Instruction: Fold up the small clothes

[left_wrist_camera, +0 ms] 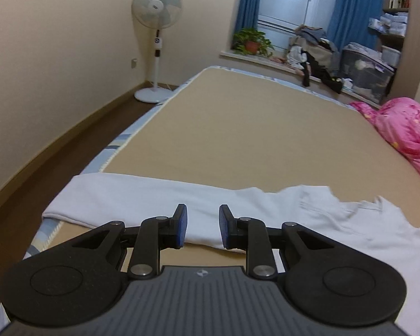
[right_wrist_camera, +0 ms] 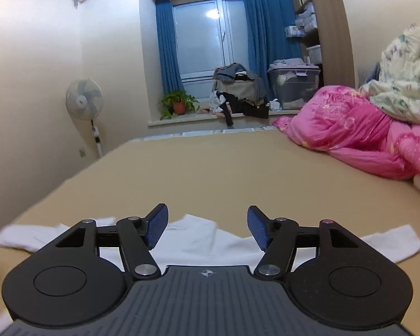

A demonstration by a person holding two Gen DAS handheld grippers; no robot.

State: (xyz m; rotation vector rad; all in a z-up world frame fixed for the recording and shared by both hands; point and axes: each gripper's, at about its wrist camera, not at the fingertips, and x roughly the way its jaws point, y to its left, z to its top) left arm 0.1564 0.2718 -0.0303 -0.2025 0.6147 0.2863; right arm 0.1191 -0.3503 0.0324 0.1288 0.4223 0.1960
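A white long-sleeved garment point(left_wrist_camera: 142, 198) lies flat near the front edge of a tan bed point(left_wrist_camera: 238, 128). In the left wrist view one sleeve stretches left and the body and collar point(left_wrist_camera: 350, 210) lie to the right. My left gripper point(left_wrist_camera: 203, 225) is open and empty, its blue pads over the sleeve's near edge. In the right wrist view the same garment point(right_wrist_camera: 198, 238) lies under my right gripper point(right_wrist_camera: 207, 228), which is open and empty above the collar area. A sleeve point(right_wrist_camera: 392, 242) reaches right.
Pink quilts point(right_wrist_camera: 350, 131) and a floral quilt point(right_wrist_camera: 406, 84) are piled at the bed's right side. A standing fan point(left_wrist_camera: 156, 42) is by the left wall. The windowsill holds a potted plant point(right_wrist_camera: 179, 103), a clothes pile point(right_wrist_camera: 238, 92) and a storage bin point(right_wrist_camera: 294, 86).
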